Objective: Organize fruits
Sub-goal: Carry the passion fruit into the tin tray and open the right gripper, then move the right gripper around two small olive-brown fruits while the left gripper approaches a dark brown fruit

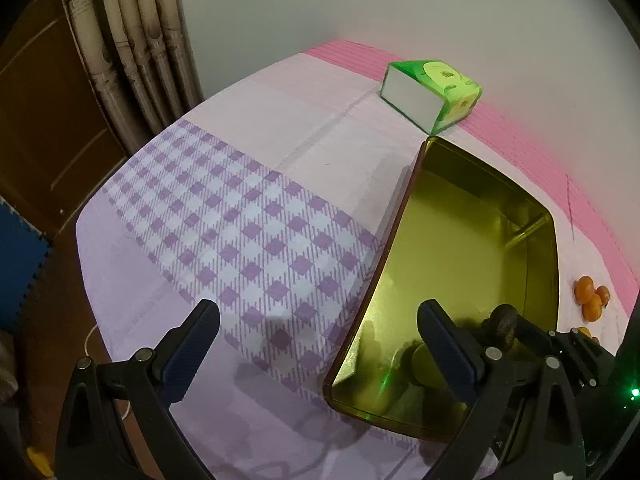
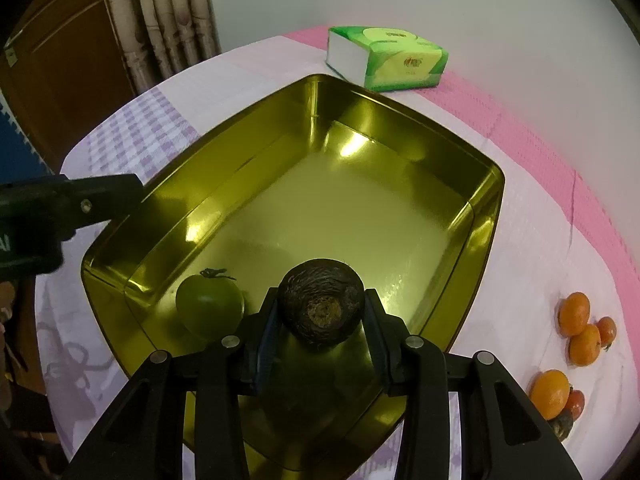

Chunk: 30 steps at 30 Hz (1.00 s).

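While the right gripper point(image 2: 322, 326) clenched it between both pads, the avocado point(image 2: 321, 306) hung over the near end of the tin point(image 2: 486, 216). It was dark brown, nearly black, with rough wrinkled skin and a paler, crusty stem scar facing the camera. Just to its left a green tomato point(image 2: 210, 304) with a dark calyx lay on the tin's floor, near the corner. The tin was gold and mirror-bright inside, so reflections made its floor hard to read. Right of it, on the cloth point(image 1: 240, 216), sat orange fruits point(image 2: 580, 330); a second cluster lower down was partly cut off by the gripper's frame, and one dark piece there could not be made out. Farther back lay a green tissue pack point(image 2: 386, 58). The left gripper point(image 1: 320, 344) stood released, jaws wide apart, straddling the tin's left wall.
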Each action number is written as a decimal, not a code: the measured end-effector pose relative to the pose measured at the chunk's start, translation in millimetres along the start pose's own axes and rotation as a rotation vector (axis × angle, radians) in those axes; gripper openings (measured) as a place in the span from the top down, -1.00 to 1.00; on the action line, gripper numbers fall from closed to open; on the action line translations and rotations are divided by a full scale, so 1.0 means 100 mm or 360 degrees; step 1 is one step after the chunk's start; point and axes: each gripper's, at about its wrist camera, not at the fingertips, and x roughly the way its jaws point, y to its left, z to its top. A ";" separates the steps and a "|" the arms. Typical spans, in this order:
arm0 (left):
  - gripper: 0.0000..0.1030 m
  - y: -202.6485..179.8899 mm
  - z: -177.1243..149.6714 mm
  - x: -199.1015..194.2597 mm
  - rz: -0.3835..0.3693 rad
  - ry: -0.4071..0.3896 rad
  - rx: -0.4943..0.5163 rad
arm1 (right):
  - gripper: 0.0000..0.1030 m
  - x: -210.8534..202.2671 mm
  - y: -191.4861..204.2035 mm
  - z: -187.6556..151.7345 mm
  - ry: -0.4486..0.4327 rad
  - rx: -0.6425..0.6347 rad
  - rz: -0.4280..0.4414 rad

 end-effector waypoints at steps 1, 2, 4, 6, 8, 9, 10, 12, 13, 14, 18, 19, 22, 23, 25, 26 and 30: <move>-0.90 0.00 0.00 0.00 -0.0019 0.0004 -0.0001 | 0.20 0.00 0.00 0.00 0.0000 0.0002 -0.0003; -0.90 -0.01 -0.01 0.01 -0.0025 0.0005 -0.0003 | 0.20 0.00 0.00 0.00 -0.0001 0.0003 -0.0003; -0.88 -0.02 -0.02 0.00 -0.0045 -0.0009 0.0001 | 0.19 -0.03 0.00 0.00 -0.0015 0.0011 0.0007; -0.88 -0.05 -0.03 -0.02 -0.0043 -0.0028 0.0021 | 0.18 -0.10 -0.02 0.00 -0.0052 0.0030 0.0013; -0.88 -0.07 -0.04 -0.03 -0.0048 -0.0037 0.0040 | 0.18 -0.18 -0.06 -0.01 -0.0085 0.0070 0.0021; -0.89 -0.08 -0.05 -0.03 -0.0052 -0.0040 0.0049 | 0.18 -0.23 -0.09 -0.01 -0.0103 0.0096 0.0029; -0.88 -0.08 -0.05 -0.03 -0.0064 -0.0042 0.0058 | 0.18 -0.30 -0.13 -0.02 -0.0126 0.0123 0.0034; -0.88 -0.09 -0.06 -0.04 -0.0090 -0.0047 0.0060 | 0.18 -0.41 -0.18 -0.06 -0.0162 0.0155 0.0033; -0.88 -0.09 -0.07 -0.04 -0.0100 -0.0048 0.0058 | 0.17 -0.48 -0.21 -0.09 -0.0179 0.0171 0.0032; -0.88 -0.09 -0.07 -0.03 -0.0105 -0.0046 0.0053 | 0.17 -0.57 -0.26 -0.14 -0.0203 0.0189 0.0031; -0.88 -0.09 -0.08 -0.05 -0.0125 -0.0060 0.0045 | 0.16 -0.85 -0.51 -0.38 -0.0242 0.0258 -0.0020; -0.88 -0.10 -0.08 -0.06 -0.0137 -0.0061 0.0051 | 0.16 -0.91 -0.60 -0.46 -0.0244 0.0289 -0.0035; -0.88 -0.16 -0.10 -0.09 -0.0107 -0.0068 0.0092 | 0.16 -1.06 -0.83 -0.72 -0.0234 0.0351 -0.0102; -0.88 -0.19 -0.11 -0.10 -0.0089 -0.0078 0.0115 | 0.16 -1.10 -0.93 -0.83 -0.0217 0.0378 -0.0138; -0.88 -0.24 -0.12 -0.13 -0.0077 -0.0096 0.0154 | 0.16 -1.12 -1.07 -1.00 -0.0181 0.0427 -0.0161; -0.88 -0.26 -0.13 -0.13 -0.0077 -0.0096 0.0166 | 0.16 -1.13 -1.14 -1.10 -0.0155 0.0448 -0.0189; -0.88 -0.34 -0.17 -0.13 -0.0086 -0.0081 0.0226 | 0.16 -1.08 -1.34 -1.45 -0.0055 0.0499 -0.0215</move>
